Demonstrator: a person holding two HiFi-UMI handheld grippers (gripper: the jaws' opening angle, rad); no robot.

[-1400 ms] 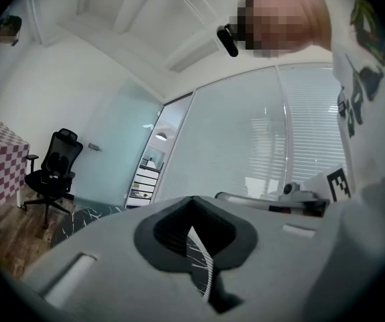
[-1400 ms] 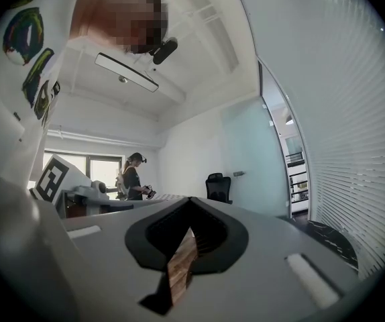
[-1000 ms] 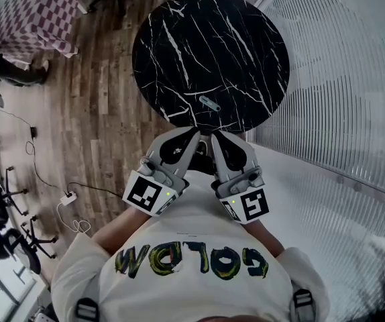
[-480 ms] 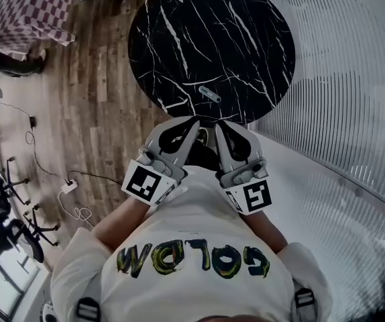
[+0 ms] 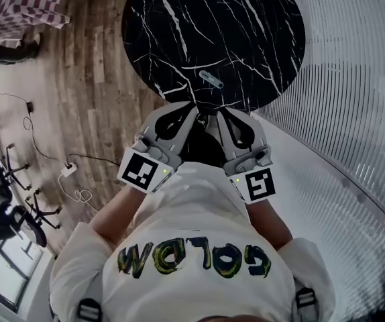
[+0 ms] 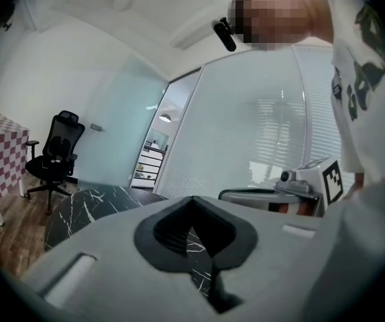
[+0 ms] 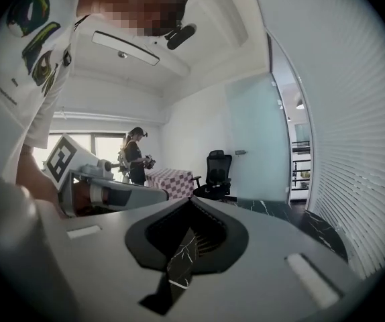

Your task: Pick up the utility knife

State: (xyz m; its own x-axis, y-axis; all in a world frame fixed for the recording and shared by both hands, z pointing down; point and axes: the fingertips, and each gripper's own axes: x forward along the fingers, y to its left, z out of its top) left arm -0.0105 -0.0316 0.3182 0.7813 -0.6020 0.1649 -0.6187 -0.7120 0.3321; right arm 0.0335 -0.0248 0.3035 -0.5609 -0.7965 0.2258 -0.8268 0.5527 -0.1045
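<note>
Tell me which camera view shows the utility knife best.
The head view. There the small grey utility knife lies whole and unobstructed near the close edge of the round black marble table. The left gripper view and the right gripper view show only parts of the table top; the knife does not appear in them.

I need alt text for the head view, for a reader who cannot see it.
A small grey utility knife lies on a round black marble table, near its closer edge. Just short of it, a person holds the left tool and right tool side by side, both shut.
</note>
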